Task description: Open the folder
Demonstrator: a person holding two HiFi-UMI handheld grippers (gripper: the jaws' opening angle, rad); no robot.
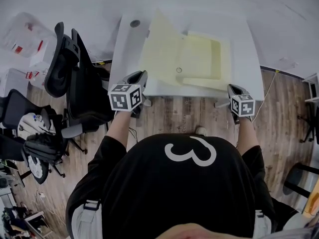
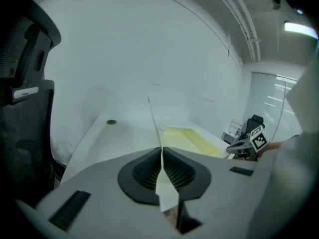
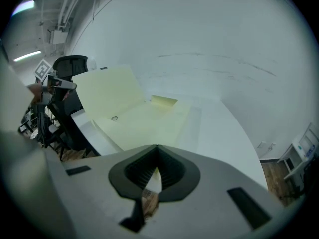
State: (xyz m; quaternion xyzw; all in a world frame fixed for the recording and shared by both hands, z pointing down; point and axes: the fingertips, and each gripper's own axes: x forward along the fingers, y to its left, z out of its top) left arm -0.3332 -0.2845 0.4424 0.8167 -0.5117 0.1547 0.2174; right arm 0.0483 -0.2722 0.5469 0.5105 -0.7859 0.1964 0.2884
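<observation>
A pale yellow folder [image 1: 202, 59] lies on the white table [image 1: 244, 39], its cover [image 1: 162, 49] raised and leaning up at the left. My left gripper [image 1: 142, 78] is at the table's near left edge, shut on the cover's near edge. In the left gripper view the cover [image 2: 153, 123] runs edge-on as a thin sheet out of the closed jaws [image 2: 161, 149]. My right gripper [image 1: 232, 89] rests at the table's near right edge beside the folder's lower sheet [image 3: 149, 121]. Its jaws [image 3: 156, 148] are shut with nothing between them.
Black office chairs [image 1: 75, 78] crowd the table's left side, with more clutter [image 1: 30, 148] further left. A round cable hole [image 1: 135, 23] sits at the table's far left corner. Wooden floor [image 1: 174, 113] lies below the near edge. Another chair base [image 1: 299, 178] stands at the right.
</observation>
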